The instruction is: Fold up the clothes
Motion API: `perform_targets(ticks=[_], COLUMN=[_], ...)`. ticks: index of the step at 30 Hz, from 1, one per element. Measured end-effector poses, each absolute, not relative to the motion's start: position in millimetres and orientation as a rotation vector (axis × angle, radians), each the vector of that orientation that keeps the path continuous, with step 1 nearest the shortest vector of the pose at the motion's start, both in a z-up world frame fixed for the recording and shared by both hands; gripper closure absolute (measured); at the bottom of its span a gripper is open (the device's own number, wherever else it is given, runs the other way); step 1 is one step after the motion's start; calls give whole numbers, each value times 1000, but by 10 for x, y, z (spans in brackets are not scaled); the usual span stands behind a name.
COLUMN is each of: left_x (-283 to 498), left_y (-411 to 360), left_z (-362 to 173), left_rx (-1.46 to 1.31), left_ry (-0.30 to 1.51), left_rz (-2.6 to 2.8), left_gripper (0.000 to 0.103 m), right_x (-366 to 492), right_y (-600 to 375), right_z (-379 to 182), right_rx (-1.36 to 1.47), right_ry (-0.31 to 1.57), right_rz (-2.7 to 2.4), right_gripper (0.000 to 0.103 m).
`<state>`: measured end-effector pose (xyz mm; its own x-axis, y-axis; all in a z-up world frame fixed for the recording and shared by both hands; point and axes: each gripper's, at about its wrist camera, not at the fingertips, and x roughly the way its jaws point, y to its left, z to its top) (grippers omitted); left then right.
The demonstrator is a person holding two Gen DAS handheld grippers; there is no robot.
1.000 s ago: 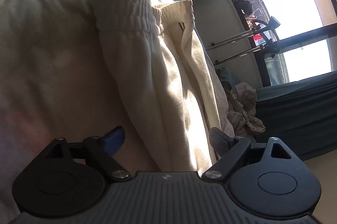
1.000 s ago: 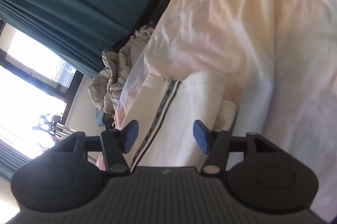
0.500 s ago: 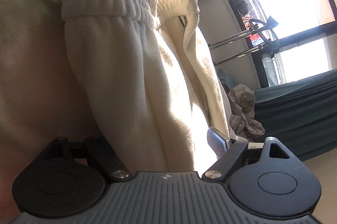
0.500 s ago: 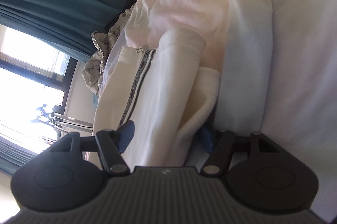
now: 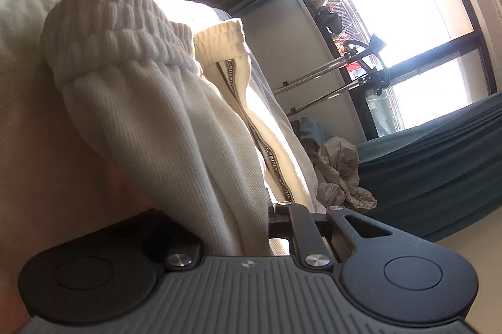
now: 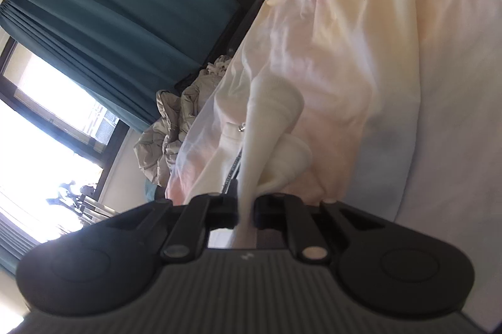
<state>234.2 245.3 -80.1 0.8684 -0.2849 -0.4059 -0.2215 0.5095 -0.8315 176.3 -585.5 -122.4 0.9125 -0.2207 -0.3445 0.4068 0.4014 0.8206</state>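
Cream sweatpants with a ribbed elastic waistband and a lettered side stripe lie on the bed. My left gripper is shut on the thick cloth just below the waistband; the cloth hides its left finger. In the right wrist view the same cream sweatpants rise from my right gripper, which is shut on a thin fold of a leg end. A small metal zip pull shows beside that fold.
The bed sheet is pale pink and yellow. A crumpled grey garment pile lies by the bed's far edge, also in the left wrist view. Teal curtains and a bright window stand behind.
Both grippers moved forward onto the sweatpants and closed from open: the left on the cloth below the waistband, the right on the leg end. The cloth now lifts slightly.
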Motion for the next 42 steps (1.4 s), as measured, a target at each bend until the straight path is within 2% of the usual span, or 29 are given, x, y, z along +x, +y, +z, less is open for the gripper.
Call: perform_targets(ticks=[9, 14, 19, 22, 24, 25, 26, 28, 32, 39, 42], left_x=[1755, 1491, 1463, 1425, 1363, 1294, 1224, 1057, 872, 875, 968], left_y=[2601, 2603, 2563, 2477, 2435, 2395, 2355, 2251, 1875, 1120, 720], left_z=[-491, -639, -692, -606, -554, -505, -455, -339, -83, 198, 146], left_rx=[-1058, -992, -963, -886, -851, -812, -773, -678, -493, -278, -206], left_ry=[606, 650, 645, 652, 660, 654, 648, 629, 596, 527, 525], left_rz=[-78, -66, -33, 3, 14, 24, 35, 60, 74, 22, -33], left_gripper=[88, 88, 86, 74, 58, 45, 37, 32, 25, 24, 24], right_x=[940, 605, 510, 510, 507, 504, 501, 498, 516, 528, 534], right_y=[-5874, -5852, -5920, -5897, -5881, -5877, -5880, -5888, -5913, -5927, -5929], right_z=[-1037, -1224, -1521, -1566, -1551, -1551, -1561, -1584, -1594, -1571, -1565], right_rx=[1201, 1231, 1346, 1369, 1353, 1349, 1349, 1349, 1336, 1294, 1283], right_ry=[204, 328, 367, 360, 354, 353, 355, 363, 379, 391, 392], right_rz=[-451, -508, -516, -524, -515, -512, -509, -506, -499, -488, -488], right_gripper=[94, 94, 93, 93, 93, 93, 93, 93, 93, 93, 93])
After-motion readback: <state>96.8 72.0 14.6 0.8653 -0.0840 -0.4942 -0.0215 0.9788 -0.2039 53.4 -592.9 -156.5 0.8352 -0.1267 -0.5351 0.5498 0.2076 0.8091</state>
